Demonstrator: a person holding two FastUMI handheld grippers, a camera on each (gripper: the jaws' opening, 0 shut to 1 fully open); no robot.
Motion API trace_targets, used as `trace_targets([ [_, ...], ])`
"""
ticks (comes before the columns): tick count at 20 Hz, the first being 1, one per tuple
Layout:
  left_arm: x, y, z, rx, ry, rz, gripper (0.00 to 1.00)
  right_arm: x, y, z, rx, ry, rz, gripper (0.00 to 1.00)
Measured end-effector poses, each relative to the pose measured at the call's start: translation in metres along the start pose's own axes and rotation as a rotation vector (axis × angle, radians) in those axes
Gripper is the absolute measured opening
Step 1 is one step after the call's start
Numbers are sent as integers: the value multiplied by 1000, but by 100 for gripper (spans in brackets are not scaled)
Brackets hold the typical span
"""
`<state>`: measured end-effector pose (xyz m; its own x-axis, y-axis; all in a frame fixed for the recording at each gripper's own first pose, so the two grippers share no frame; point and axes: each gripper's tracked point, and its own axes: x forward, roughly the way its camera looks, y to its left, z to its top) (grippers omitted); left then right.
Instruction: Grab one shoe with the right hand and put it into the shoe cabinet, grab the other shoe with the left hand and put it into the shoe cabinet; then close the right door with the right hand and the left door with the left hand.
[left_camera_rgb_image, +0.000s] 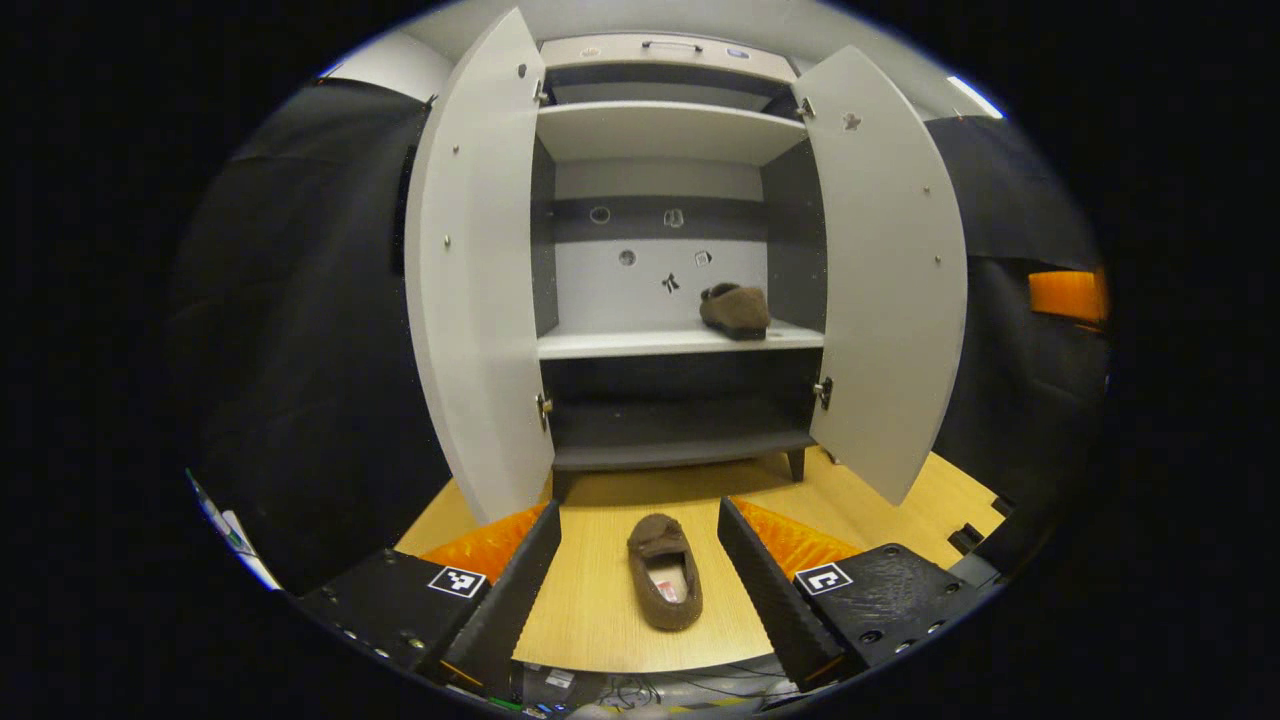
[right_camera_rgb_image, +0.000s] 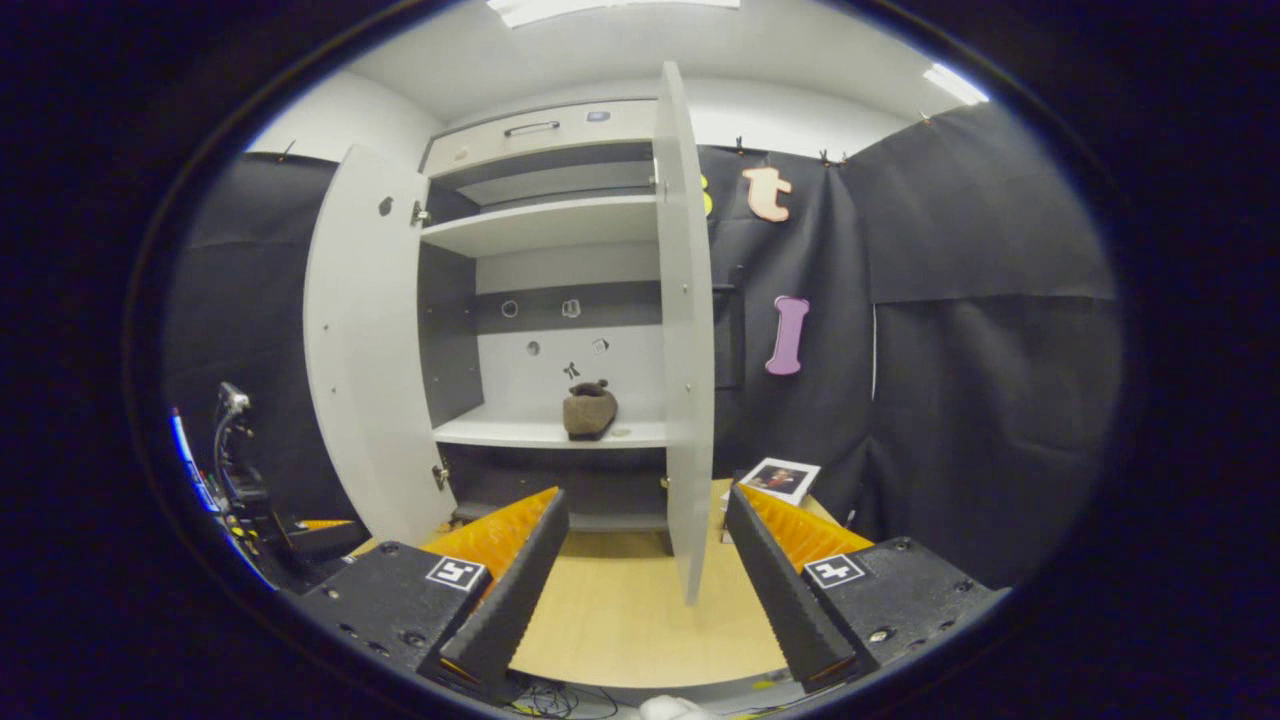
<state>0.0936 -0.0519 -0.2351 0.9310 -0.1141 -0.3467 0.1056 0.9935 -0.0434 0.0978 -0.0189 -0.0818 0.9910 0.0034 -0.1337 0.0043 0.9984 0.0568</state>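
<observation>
One brown shoe (left_camera_rgb_image: 735, 310) on cabinet (left_camera_rgb_image: 665, 130) shelf, other shoe (left_camera_rgb_image: 665, 572) on floor (doors open).

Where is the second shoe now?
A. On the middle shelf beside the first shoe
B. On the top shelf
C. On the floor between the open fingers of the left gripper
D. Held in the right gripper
C: in the left gripper view the shoe lies on the wooden floor between the spread fingers of the left gripper, untouched by them.
</observation>
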Motion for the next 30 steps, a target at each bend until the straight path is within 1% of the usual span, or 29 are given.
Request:
trace_targets([
  [2,18,-3,-30,0,47,-9,96,0,-12,-5,8,20,-21,100],
  [5,45,-7,-76,-46,158,-15,97,1,-31,-10,7,42,-58,100],
  [8,73,0,-106,-56,229,-8,96,2,-46,-15,2,66,-86,100],
  [13,126,11,-142,-12,312,3,96,3,-67,-21,6,93,-115,100],
  [14,138,14,-148,-3,332,6,96,5,-70,-20,3,96,-120,98],
  [15,150,17,-155,6,346,7,96,7,-73,-21,-1,101,-126,100],
  [17,167,18,-172,18,386,13,96,10,-80,-21,-5,106,-139,100],
  [18,177,21,-179,14,404,14,96,11,-83,-21,-3,111,-145,98],
  [20,195,22,-187,-13,423,21,95,12,-87,-20,10,114,-150,98],
  [21,203,21,-188,-20,424,17,95,14,-88,-20,17,115,-151,100],
  [22,210,23,-187,-11,412,24,96,16,-89,-21,18,119,-155,100],
  [23,217,25,-187,1,411,33,89,17,-91,-23,17,126,-160,100],
  [24,224,24,-188,-3,410,28,82,18,-92,-25,15,132,-162,98],
  [25,227,21,-187,-16,411,23,82,19,-93,-27,13,139,-166,100],
  [26,231,18,-186,-32,406,17,70,20,-94,-29,14,145,-165,100],
  [27,235,16,-188,-43,401,22,65,19,-95,-29,17,146,-168,100],
  [28,236,11,-185,-52,410,7,50,20,-95,-31,19,152,-167,100],
  [30,238,8,-185,-36,417,23,30,23,-93,-35,29,166,-162,100],
])
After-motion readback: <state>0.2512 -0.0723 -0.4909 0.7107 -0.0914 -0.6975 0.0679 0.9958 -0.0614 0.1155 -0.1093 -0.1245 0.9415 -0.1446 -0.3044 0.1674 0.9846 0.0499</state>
